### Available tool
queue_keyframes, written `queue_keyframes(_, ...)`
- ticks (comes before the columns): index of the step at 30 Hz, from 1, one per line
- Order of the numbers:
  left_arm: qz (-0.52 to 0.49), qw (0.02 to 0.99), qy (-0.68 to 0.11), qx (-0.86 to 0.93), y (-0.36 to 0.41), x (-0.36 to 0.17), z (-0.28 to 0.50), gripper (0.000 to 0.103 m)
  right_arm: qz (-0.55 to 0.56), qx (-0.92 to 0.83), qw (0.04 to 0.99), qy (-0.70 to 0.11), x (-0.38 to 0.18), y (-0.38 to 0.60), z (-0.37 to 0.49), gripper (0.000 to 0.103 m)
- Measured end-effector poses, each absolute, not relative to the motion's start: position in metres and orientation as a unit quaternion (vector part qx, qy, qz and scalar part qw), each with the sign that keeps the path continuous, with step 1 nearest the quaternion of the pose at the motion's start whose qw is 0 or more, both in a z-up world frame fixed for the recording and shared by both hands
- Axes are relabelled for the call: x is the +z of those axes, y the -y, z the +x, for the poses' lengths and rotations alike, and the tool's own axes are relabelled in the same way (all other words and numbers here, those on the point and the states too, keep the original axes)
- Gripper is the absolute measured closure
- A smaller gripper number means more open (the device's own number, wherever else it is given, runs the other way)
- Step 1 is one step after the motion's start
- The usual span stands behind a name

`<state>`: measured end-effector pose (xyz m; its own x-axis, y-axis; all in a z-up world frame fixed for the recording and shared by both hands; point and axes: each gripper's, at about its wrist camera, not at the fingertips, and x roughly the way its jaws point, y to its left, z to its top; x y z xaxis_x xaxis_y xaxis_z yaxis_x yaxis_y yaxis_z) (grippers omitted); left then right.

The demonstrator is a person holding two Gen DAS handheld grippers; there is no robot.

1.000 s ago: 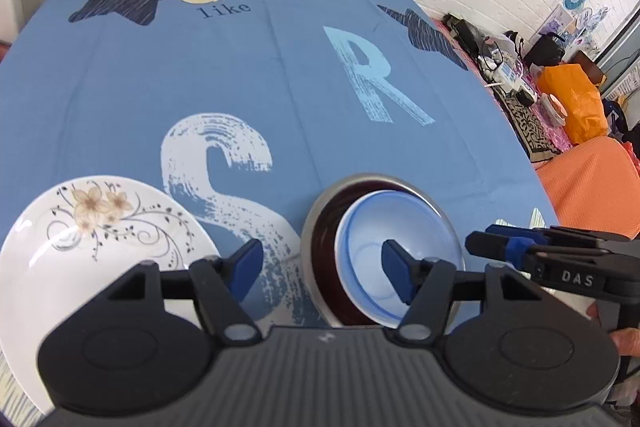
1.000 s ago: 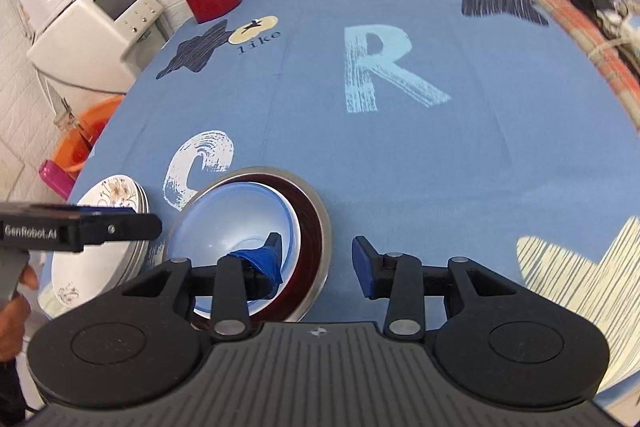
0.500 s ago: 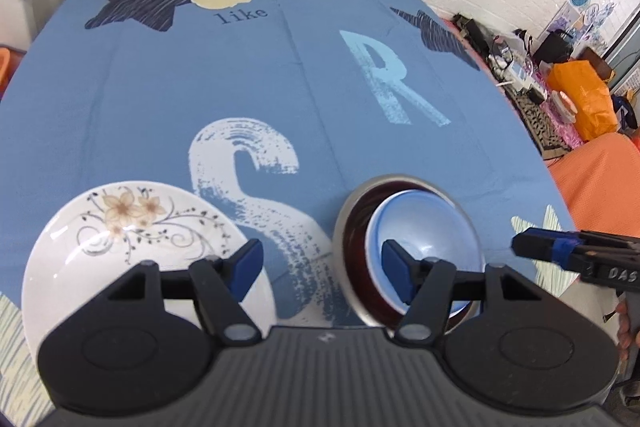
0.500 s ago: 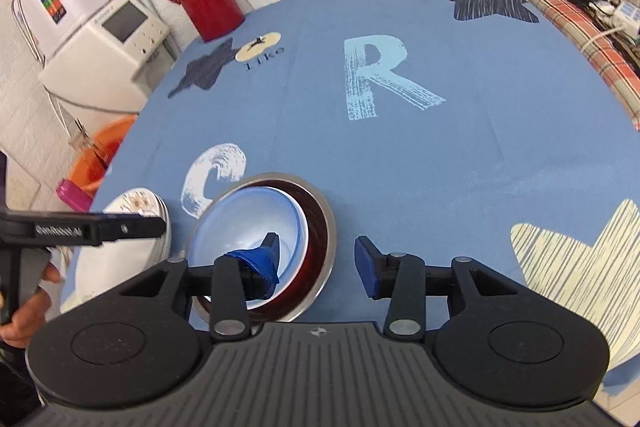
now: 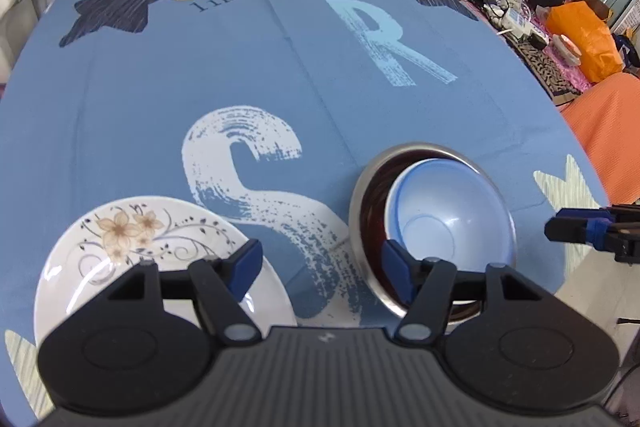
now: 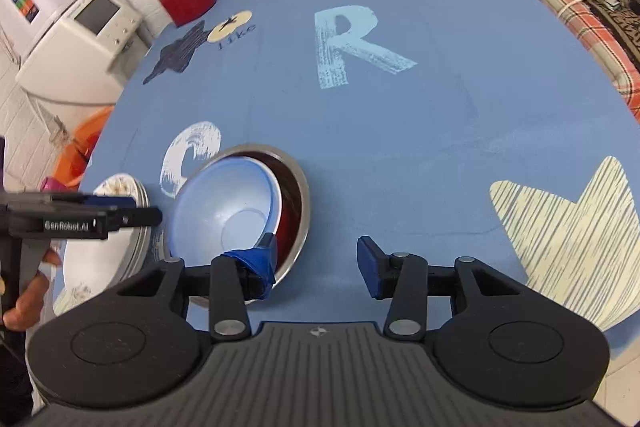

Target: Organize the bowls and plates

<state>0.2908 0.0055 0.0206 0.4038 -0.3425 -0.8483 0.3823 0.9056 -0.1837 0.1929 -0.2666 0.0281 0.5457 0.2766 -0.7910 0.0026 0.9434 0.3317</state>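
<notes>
With both jaws spread and empty, your right gripper (image 6: 316,259) sits nearest the pale blue plastic bowl (image 6: 224,211) nested in the steel-rimmed dark-red bowl (image 6: 294,195), just left of it; left gripper (image 5: 320,263) hangs between bowls and floral white plates (image 5: 160,251).

Left tongs (image 5: 320,269) pulled back, right tongs (image 6: 316,261) withdrawn from blue bowl (image 6: 224,211)

plate (image 5: 160,267): white, floral | bowl (image 5: 452,219): pale blue | tablecloth (image 5: 280,75): blue, stars
</notes>
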Motion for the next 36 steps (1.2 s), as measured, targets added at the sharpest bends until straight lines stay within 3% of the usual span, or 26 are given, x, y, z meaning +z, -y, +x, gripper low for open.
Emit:
queue_keyframes(18,0.022,0.828,-0.503,-0.246,-0.003,0.019,0.306,0.038,0.147,0.063,0.846,-0.508,-0.001,0.251,0.213,0.072)
queue_keyframes(36,0.053,0.820,-0.510,-0.256,0.001,0.007,0.322,0.037,0.169,0.052,0.840,-0.514,-0.017,0.250,0.217,0.063)
